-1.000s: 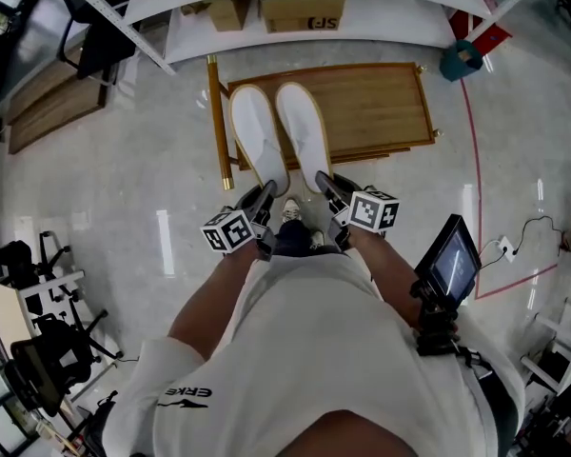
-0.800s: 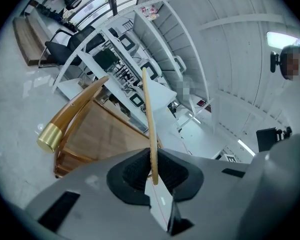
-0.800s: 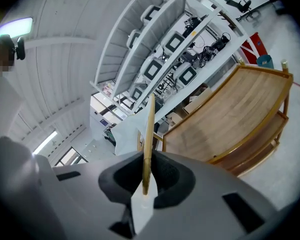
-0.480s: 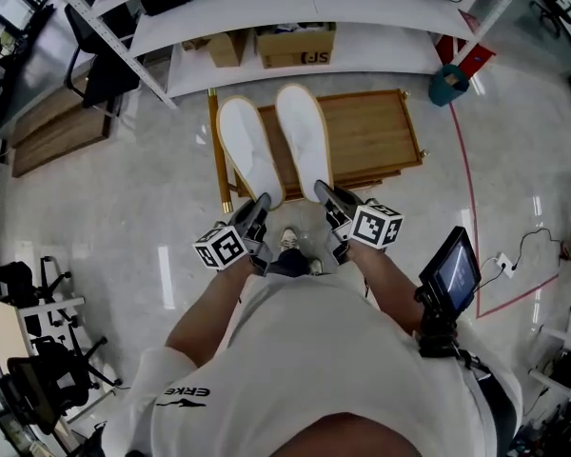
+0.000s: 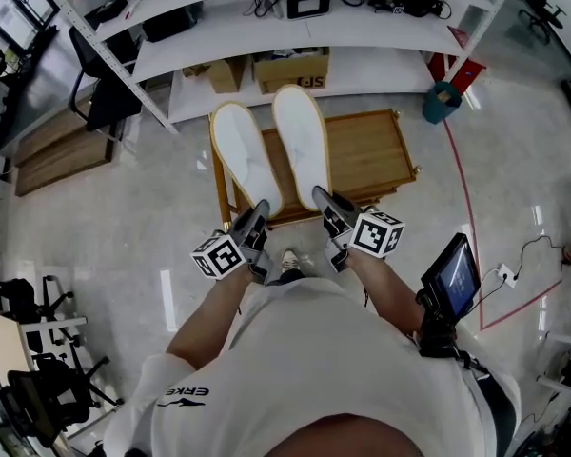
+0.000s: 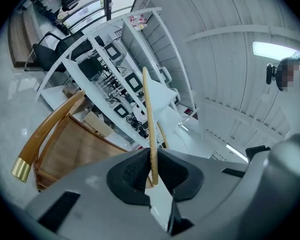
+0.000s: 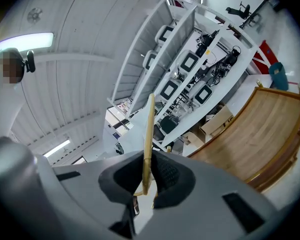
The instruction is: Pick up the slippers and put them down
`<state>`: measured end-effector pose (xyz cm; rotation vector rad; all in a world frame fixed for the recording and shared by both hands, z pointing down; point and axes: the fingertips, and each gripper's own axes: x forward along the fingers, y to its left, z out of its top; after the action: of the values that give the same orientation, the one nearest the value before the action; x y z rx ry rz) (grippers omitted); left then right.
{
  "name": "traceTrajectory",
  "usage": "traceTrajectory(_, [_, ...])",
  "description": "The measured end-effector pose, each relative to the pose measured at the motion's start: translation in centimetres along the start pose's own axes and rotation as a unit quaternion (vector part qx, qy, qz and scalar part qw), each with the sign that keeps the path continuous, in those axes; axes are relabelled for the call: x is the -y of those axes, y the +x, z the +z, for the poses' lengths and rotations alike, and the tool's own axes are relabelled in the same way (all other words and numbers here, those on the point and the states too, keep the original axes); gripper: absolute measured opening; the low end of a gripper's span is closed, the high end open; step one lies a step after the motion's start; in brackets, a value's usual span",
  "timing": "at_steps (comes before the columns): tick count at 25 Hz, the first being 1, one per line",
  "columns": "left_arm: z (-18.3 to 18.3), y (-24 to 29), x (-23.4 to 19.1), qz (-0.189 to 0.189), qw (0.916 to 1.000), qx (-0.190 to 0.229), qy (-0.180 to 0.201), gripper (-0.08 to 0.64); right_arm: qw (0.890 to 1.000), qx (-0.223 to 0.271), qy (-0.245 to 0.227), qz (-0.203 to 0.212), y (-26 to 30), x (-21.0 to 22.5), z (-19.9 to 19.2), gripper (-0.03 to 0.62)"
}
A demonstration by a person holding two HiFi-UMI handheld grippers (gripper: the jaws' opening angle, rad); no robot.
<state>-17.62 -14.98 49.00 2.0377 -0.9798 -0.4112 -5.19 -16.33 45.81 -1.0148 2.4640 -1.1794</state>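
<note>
Two white slippers with tan rims hang in the air, soles toward the head view, over a wooden board (image 5: 371,150) on the floor. My left gripper (image 5: 257,213) is shut on the heel end of the left slipper (image 5: 246,155). My right gripper (image 5: 324,201) is shut on the heel end of the right slipper (image 5: 303,133). In the left gripper view the slipper (image 6: 148,119) shows edge-on as a thin tan strip pinched at the left gripper (image 6: 153,171). The right gripper view shows the same: a tan slipper edge (image 7: 149,129) clamped in the right gripper (image 7: 145,178).
White shelving (image 5: 295,41) with electronics stands ahead, cardboard boxes (image 5: 290,69) beneath it. A gold-tipped wooden bar (image 5: 216,174) lies left of the board. A teal bin (image 5: 440,101) sits at right, office chairs (image 5: 38,388) at left. A small monitor (image 5: 452,272) hangs at the person's right side.
Both grippers have risen with the slippers, which now sit higher in the head view and reach toward the shelf. The grips have not changed.
</note>
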Motion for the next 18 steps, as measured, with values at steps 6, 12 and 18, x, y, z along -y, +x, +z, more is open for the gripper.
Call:
traceTrajectory(6, [0.39, 0.25, 0.46, -0.003, 1.0000, 0.002, 0.005, 0.034, 1.000, 0.008, -0.003, 0.007, 0.05, -0.40, 0.70, 0.034])
traceTrajectory(12, [0.37, 0.34, 0.76, -0.011, 0.9999, -0.001, 0.010, 0.034, 1.000, 0.010, -0.004, 0.008, 0.11, -0.46, 0.78, 0.034])
traceTrajectory(18, [0.46, 0.53, 0.87, -0.021, 0.9997, -0.005, 0.012, 0.034, 1.000, 0.014, -0.005, 0.006, 0.24, -0.47, 0.92, 0.034])
